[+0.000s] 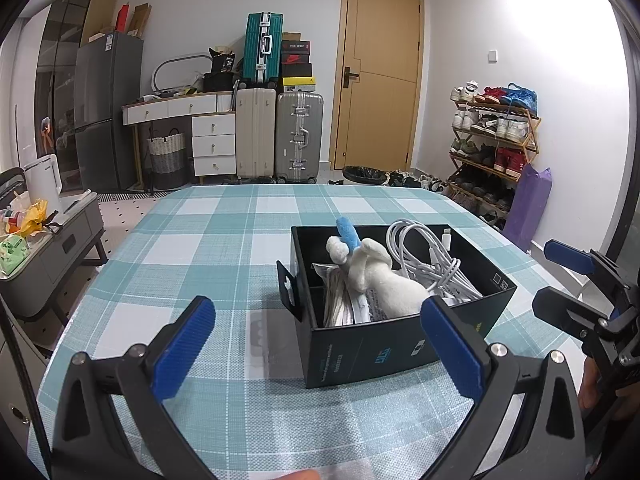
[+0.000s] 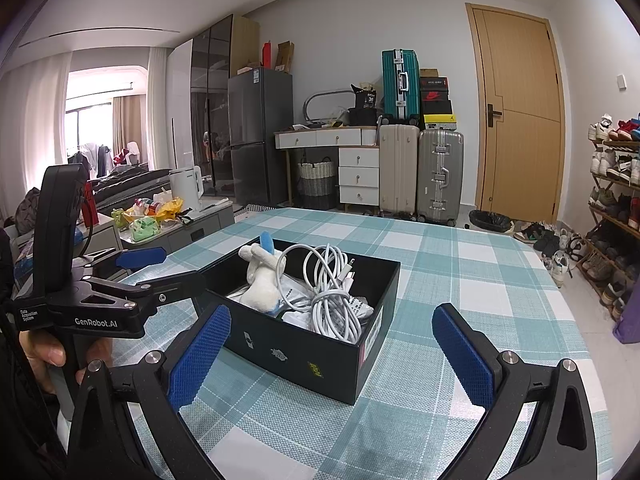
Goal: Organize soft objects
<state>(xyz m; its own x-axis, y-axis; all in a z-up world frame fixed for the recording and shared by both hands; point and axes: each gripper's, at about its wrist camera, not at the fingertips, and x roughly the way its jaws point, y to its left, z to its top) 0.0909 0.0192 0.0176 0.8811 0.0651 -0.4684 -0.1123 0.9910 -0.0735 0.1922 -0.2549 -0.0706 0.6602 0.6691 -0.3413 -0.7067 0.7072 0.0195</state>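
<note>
I saw a black box (image 1: 400, 344) on the checked desk (image 1: 208, 248), holding a white plush toy (image 1: 384, 280) beside a coiled white cable (image 2: 336, 300). My left hand-held gripper (image 1: 318, 348) and right hand-held gripper (image 2: 332, 354) both hung near the box, fingers spread wide, gripping nothing.

At the bottom of the frame the left gripper (image 1: 318, 344) stands wide open, its blue-padded fingers (image 1: 182, 350) holding nothing above the teal-and-white checked tablecloth (image 1: 208, 240). Right of centre sits an open black cardboard box (image 1: 360, 354) holding a white plush toy with a blue part (image 1: 376, 276), a coiled white cable (image 1: 428, 256) and paper packets. The right gripper (image 1: 560, 280) shows at the right edge.
</note>
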